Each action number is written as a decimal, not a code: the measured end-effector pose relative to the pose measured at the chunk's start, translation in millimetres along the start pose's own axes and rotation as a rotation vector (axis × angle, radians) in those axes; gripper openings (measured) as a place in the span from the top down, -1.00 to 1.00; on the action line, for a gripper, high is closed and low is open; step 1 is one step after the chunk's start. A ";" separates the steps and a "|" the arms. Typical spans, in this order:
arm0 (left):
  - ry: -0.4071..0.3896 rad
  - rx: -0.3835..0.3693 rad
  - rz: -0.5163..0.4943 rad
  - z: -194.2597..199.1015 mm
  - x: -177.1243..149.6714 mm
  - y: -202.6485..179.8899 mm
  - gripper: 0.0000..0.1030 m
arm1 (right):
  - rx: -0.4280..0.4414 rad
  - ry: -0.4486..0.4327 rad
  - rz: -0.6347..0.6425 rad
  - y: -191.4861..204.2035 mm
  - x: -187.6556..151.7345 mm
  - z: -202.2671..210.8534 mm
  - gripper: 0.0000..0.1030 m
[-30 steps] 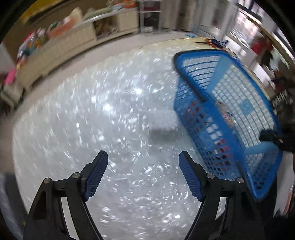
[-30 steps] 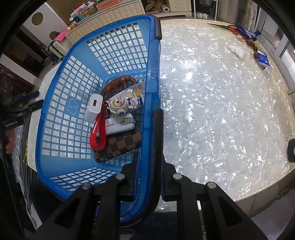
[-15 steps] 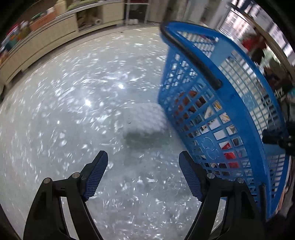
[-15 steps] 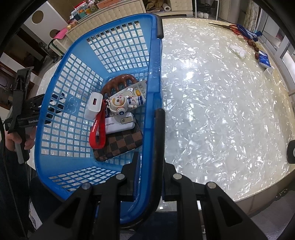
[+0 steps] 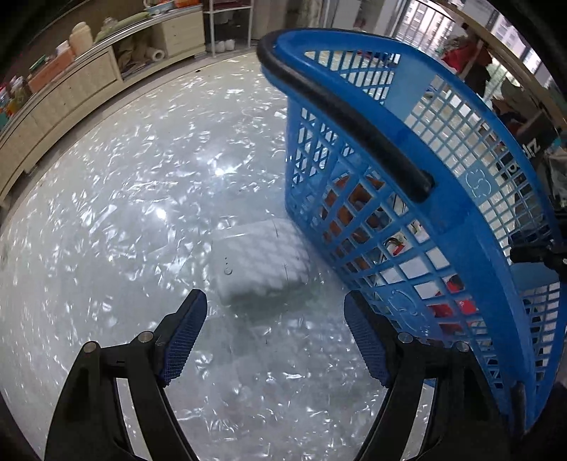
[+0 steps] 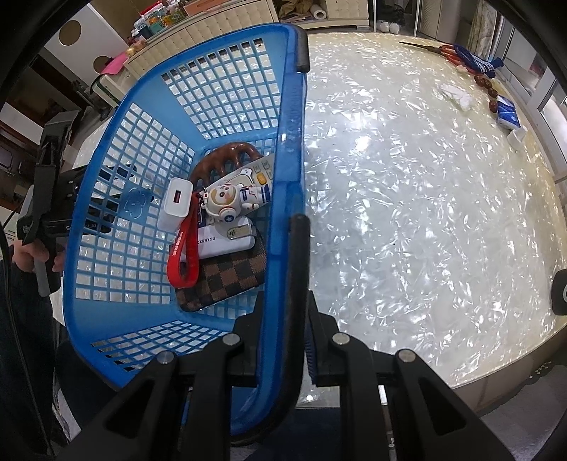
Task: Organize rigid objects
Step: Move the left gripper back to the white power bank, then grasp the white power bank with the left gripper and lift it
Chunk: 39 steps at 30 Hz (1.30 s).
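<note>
i'm in what looks like a lived-in home room. my tools hang over a big table (image 6: pixel 425 212) with a shimmery mother-of-pearl top. along the far wall runs a low cream cabinet (image 5: pixel 71 95) with open shelves, cluttered with boxes and bottles. shoes (image 5: pixel 223 45) sit on the floor under a rack (image 5: pixel 230 21) far back, and scissors (image 6: pixel 443 49) and tissue packs (image 6: pixel 506 113) lie at the table's far right edge.

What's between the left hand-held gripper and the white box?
Nothing: in the left wrist view only bare table separates the open left hand-held gripper from the white box, which sits beside the blue basket.
</note>
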<state>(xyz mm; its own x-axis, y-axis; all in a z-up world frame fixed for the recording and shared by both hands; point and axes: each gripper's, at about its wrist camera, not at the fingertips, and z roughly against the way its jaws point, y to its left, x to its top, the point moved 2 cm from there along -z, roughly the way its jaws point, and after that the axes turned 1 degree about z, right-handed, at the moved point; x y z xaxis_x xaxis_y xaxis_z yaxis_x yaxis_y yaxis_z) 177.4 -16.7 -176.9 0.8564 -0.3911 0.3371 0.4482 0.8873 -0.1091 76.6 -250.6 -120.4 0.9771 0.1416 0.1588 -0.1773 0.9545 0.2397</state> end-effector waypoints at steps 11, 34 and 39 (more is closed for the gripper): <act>0.005 0.032 0.088 -22.5 28.0 26.3 -0.60 | 0.005 0.011 -0.005 0.4 2.3 -6.1 0.68; 0.094 0.061 0.118 -72.9 53.0 38.4 -0.61 | 0.006 0.013 -0.020 -1.9 1.6 -11.5 0.68; 0.073 0.081 0.105 -80.4 54.8 35.1 -0.57 | 0.007 0.012 -0.020 -0.8 1.4 -10.8 0.68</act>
<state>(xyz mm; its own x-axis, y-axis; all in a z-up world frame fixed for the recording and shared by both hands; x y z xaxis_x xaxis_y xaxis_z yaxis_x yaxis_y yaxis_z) 260.6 -26.7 -237.4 0.9153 -0.3089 0.2586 0.3351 0.9401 -0.0632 79.4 -248.3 -130.7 0.9817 0.1260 0.1425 -0.1587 0.9554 0.2491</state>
